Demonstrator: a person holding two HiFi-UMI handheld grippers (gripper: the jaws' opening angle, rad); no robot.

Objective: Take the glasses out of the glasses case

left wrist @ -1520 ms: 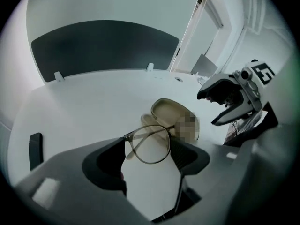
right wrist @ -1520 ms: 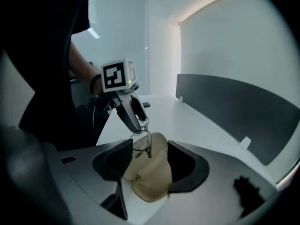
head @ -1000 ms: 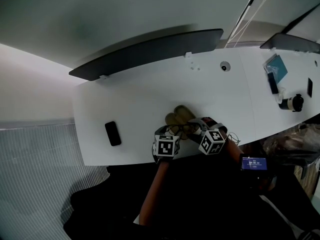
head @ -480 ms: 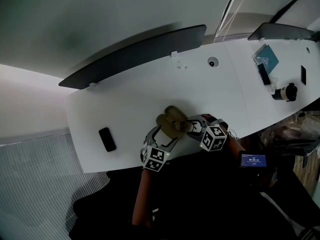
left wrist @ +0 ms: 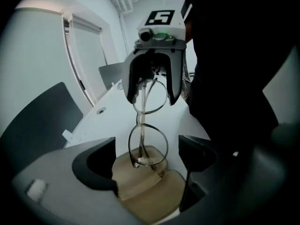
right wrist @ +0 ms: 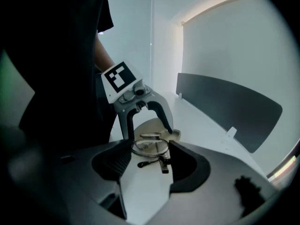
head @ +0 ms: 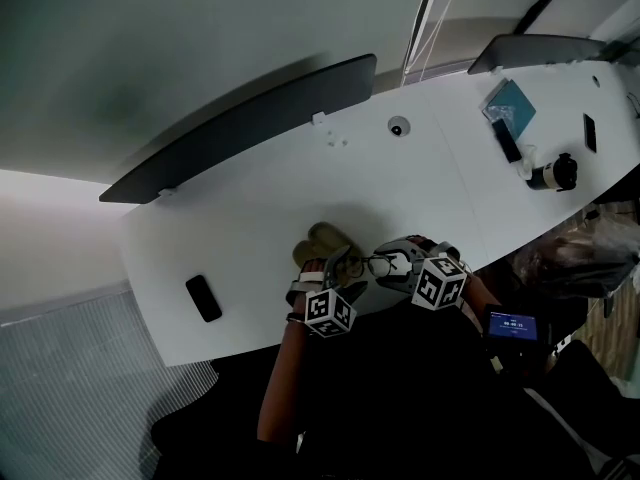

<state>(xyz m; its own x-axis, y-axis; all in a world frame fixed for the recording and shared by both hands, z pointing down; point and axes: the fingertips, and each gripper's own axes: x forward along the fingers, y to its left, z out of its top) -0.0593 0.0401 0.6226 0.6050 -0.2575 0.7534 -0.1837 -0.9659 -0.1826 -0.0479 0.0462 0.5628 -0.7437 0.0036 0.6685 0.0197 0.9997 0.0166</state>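
Only the left gripper view gets the glasses (left wrist: 147, 125) lengthwise: pinched in the right gripper (left wrist: 153, 100), pointing along the table (left wrist: 112, 111)'s near edge at the left gripper (left wrist: 146, 158), jaws just opened wide.

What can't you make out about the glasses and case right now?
Head view: glasses too small and dark; temples unreadable.
Left gripper view: case sides hidden behind the left gripper; its jaws have just been opening, one lens showing between them untouched.
Right gripper view: exactly where the right gripper pinches the frame, dark and blurred.
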